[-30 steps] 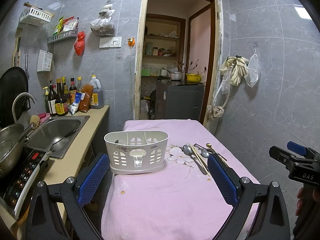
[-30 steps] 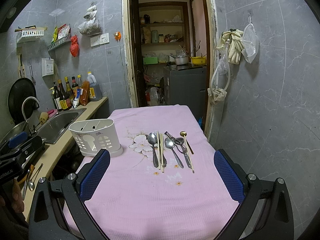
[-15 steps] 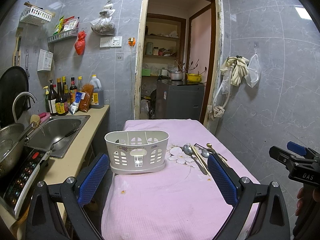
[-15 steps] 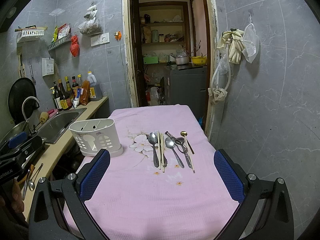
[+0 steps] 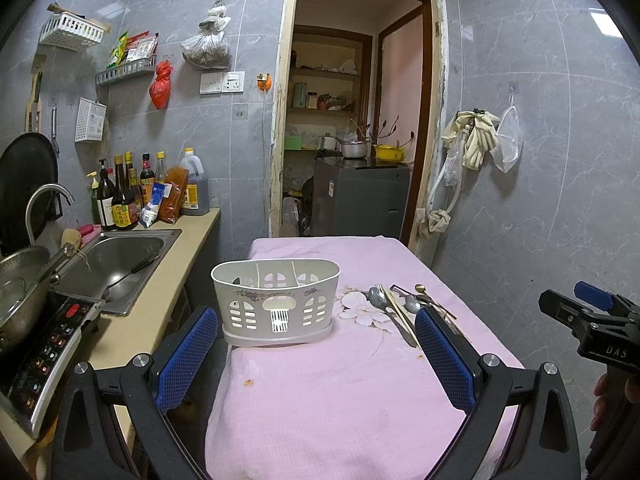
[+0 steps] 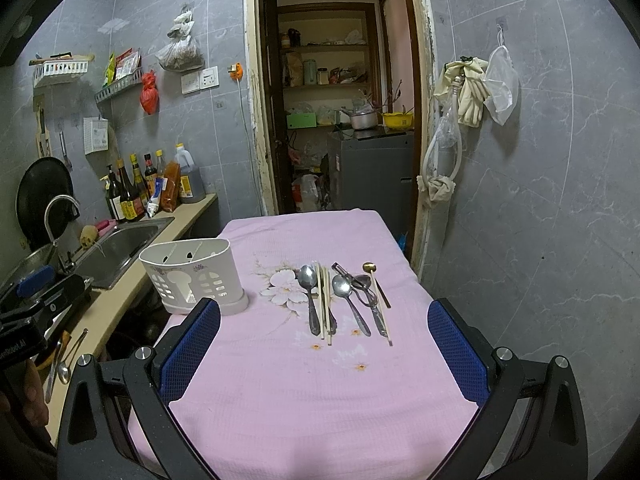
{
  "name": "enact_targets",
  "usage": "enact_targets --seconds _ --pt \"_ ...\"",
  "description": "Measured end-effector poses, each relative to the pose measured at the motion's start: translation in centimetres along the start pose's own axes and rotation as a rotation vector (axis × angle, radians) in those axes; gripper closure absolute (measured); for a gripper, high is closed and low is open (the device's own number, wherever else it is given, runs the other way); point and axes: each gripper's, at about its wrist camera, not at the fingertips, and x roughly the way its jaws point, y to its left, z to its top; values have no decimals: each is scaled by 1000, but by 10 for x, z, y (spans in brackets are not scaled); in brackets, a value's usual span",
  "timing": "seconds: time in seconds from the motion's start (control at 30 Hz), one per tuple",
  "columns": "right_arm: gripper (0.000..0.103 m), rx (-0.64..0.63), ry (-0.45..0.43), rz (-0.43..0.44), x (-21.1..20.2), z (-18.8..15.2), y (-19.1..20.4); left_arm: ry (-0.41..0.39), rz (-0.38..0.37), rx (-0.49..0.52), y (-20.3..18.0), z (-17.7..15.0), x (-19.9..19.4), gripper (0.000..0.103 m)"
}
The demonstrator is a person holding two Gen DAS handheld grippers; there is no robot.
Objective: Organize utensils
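Both grippers hover with fingers wide apart, holding nothing: left gripper (image 5: 316,354), right gripper (image 6: 324,354). White caddy (image 5: 276,298) stands on pink-clothed surface (image 5: 340,392); spoons (image 6: 310,292) and chopsticks (image 6: 325,304) lie flat right of the caddy, apart from it

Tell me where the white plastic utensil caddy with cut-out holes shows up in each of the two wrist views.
Left wrist view: the white plastic utensil caddy stands centre frame, on the pink tablecloth's left side, just beyond the left gripper.
Right wrist view: the caddy sits left of centre, near the cloth's left edge.
Shared landmark: the row of metal spoons and wooden chopsticks lying to the caddy's right.
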Motion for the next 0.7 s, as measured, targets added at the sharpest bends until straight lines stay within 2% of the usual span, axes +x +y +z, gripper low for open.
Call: enact_targets --seconds 0.2,0.43,0.7 --pt "1 5 -38 -5 -4 0 3 -3 0 -4 8 -6 4 3" --pt "1 18 -99 -14 -9 8 10 -71 5 19 20 2 19 3" --pt "1 -2 -160 -44 -3 36 -13 -108 -31 13 -6 31 43 3"
